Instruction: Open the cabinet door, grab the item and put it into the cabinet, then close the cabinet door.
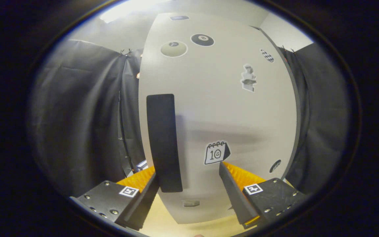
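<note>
Facing closed cabinet door (229, 112) — gripper (189, 179) spread wide, left finger hiding part of handle (163, 138).

White door, black handle, stickers

My cabinet door (215, 108) was plain white, its long handle (163, 141) solid black. On it I saw a black 8-ball sticker (202, 39), a pale olive disc sticker (173, 49), a black-and-white checkered one (267, 55), a grey statue sticker (248, 78) and a black-and-white calendar sticker (216, 152) marked 10.

Pale wooden tabletop (163, 227) under the white cabinet (215, 108), door closed
</note>
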Tool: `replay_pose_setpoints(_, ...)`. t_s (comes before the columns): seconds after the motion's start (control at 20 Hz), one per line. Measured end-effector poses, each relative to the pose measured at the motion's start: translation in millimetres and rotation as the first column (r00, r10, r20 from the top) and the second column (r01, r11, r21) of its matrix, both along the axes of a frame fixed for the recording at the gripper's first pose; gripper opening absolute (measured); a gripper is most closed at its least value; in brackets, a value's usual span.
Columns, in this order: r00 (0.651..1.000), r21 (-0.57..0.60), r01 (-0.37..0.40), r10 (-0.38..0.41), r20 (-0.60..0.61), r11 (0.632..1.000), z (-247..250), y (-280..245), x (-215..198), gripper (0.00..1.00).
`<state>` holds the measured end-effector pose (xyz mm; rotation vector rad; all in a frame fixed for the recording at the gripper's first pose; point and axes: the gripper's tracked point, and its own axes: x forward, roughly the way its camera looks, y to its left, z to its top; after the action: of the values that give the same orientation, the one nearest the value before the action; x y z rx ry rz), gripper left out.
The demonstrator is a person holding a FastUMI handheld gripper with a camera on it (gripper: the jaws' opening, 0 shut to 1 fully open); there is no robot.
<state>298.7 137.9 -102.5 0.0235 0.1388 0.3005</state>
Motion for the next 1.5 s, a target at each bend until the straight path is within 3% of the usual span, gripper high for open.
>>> replay_pose_setpoints(0.15,1.000,-0.013,0.004,-0.004,0.006,1.000,-1.9,7.5,9.7,1.00)
replay_pose_setpoints(0.45,0.992,-0.023,0.113,-0.111,0.059,0.993,-4.6,6.7,30.9,1.00)
replay_pose_setpoints(0.75,0.983,-0.022,0.171,-0.169,0.074,0.985,-5.1,6.6,36.5,1.00)
replay_pose_setpoints(1.25,0.984,-0.037,0.170,-0.168,0.063,0.985,-9.2,6.9,34.4,1.00)
replay_pose_setpoints(1.5,0.986,-0.070,0.163,-0.162,0.026,0.984,-10.4,-2.1,-2.6,1.00)
